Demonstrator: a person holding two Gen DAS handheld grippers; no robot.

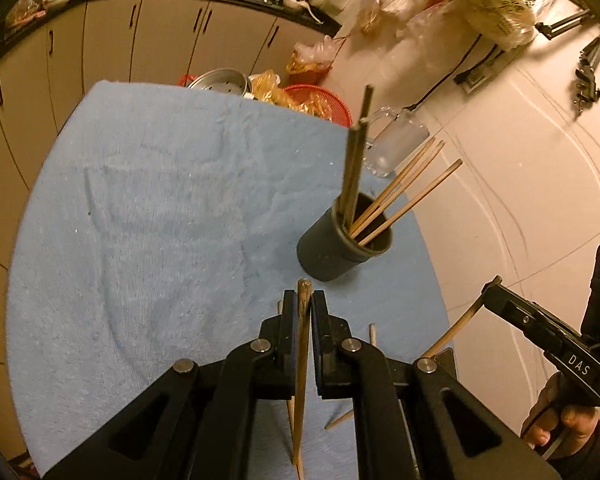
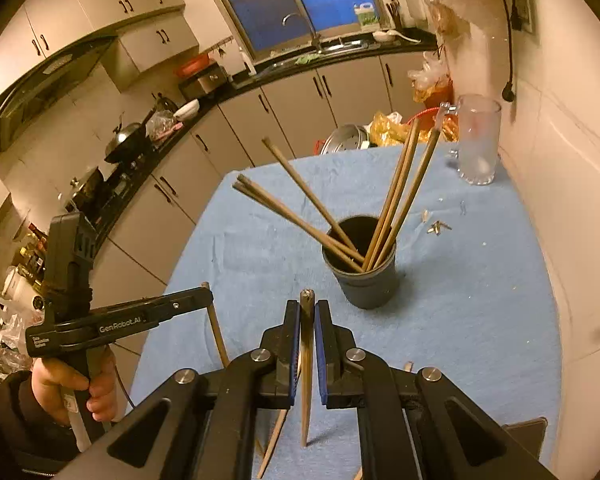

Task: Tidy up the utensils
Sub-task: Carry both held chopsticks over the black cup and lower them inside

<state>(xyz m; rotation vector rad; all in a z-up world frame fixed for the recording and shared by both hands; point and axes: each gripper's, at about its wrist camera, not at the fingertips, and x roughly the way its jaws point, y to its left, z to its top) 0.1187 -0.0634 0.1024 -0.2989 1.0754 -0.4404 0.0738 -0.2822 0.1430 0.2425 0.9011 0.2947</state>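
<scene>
Dark round cup (image 2: 366, 280) stands upright on the blue cloth (image 2: 480, 300), holding leaning chopsticks (image 2: 400, 196): pale wooden ones and darker ones, fanned outward above its rim. Loose chopsticks (image 1: 340, 420) lie on the cloth, near the cup.

A home kitchen: cabinets (image 2: 236, 136), sink tap (image 2: 300, 24), wok (image 2: 126, 138) on stove.

Black hand-held gripper (image 1: 305, 306), silver screws, dark sleeve (image 2: 8, 408)
</scene>
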